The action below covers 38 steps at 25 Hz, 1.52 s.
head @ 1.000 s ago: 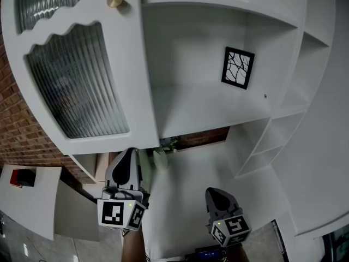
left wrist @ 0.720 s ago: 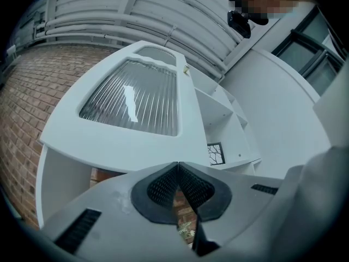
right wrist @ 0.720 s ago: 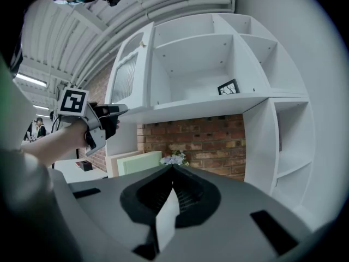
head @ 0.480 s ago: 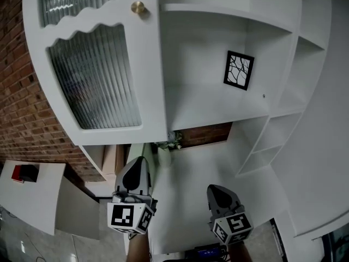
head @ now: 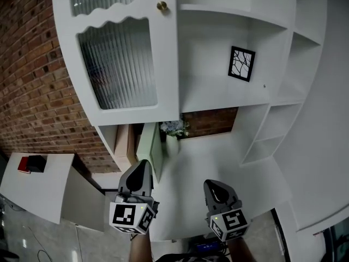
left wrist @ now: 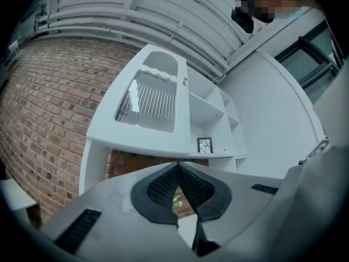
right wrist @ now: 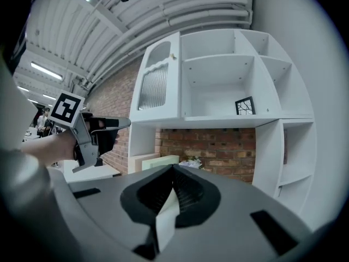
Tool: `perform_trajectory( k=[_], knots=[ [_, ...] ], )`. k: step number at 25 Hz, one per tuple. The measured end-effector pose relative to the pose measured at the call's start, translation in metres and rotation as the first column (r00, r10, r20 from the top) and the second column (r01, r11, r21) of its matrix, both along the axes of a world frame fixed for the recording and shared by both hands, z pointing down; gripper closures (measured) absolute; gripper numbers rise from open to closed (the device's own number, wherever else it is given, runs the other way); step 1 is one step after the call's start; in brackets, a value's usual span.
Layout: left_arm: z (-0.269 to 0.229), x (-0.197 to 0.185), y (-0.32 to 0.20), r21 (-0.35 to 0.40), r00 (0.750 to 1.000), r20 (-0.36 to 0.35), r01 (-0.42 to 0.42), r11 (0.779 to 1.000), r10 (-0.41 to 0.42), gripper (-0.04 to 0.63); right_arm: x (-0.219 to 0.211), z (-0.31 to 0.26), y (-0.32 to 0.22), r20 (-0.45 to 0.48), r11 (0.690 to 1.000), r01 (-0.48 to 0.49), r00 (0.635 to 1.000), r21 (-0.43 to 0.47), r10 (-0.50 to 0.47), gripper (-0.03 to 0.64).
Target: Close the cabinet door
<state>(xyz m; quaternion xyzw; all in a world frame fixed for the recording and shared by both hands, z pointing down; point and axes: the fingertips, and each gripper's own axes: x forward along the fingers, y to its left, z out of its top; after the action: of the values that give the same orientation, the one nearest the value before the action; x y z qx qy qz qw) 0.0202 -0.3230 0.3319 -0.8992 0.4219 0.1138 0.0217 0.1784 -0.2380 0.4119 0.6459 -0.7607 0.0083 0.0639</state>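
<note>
Black pads (left wrist: 161,190) are meeting tip to tip on the left gripper (left wrist: 177,167) and right gripper (right wrist: 173,169); both are carrying nothing, hanging low, well apart from the door (head: 117,64). I am judging the door to be sitting flush over the left bay of the cabinet (head: 210,64). I am flagging one risk: unlatched, it drifting open with neither claw near the knob (head: 162,6).

Left claw (head: 142,164) and right claw (head: 211,184) are both closed.
</note>
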Motion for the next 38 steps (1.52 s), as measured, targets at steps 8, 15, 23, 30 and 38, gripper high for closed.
perform_trajectory(
  k=[8, 15, 23, 30, 38],
  knots=[
    [0.02, -0.028, 0.04, -0.039, 1.0, 0.02, 0.001, 0.999, 0.0, 0.581, -0.03, -0.001, 0.031, 0.006, 1.0, 0.005, 1.0, 0.024, -0.006, 0.615],
    [0.023, -0.045, 0.059, -0.043, 1.0, 0.023, 0.012, 0.999, -0.011, 0.581, -0.038, -0.006, 0.044, 0.021, 0.999, -0.006, 1.0, 0.05, 0.004, 0.615],
    [0.022, -0.051, 0.067, -0.036, 0.999, 0.031, 0.021, 0.999, -0.02, 0.581, -0.048, -0.007, 0.047, 0.027, 0.999, 0.016, 0.999, 0.051, -0.018, 0.615],
    [0.023, -0.056, 0.065, -0.039, 0.999, 0.023, 0.033, 0.999, -0.032, 0.581, -0.05, -0.004, 0.045, 0.021, 0.999, 0.03, 0.999, 0.041, -0.03, 0.615],
    [0.025, -0.048, 0.061, -0.044, 0.999, 0.025, 0.024, 0.999, -0.023, 0.581, -0.043, -0.002, 0.043, 0.016, 0.999, 0.025, 1.0, 0.036, -0.026, 0.617]
  ],
)
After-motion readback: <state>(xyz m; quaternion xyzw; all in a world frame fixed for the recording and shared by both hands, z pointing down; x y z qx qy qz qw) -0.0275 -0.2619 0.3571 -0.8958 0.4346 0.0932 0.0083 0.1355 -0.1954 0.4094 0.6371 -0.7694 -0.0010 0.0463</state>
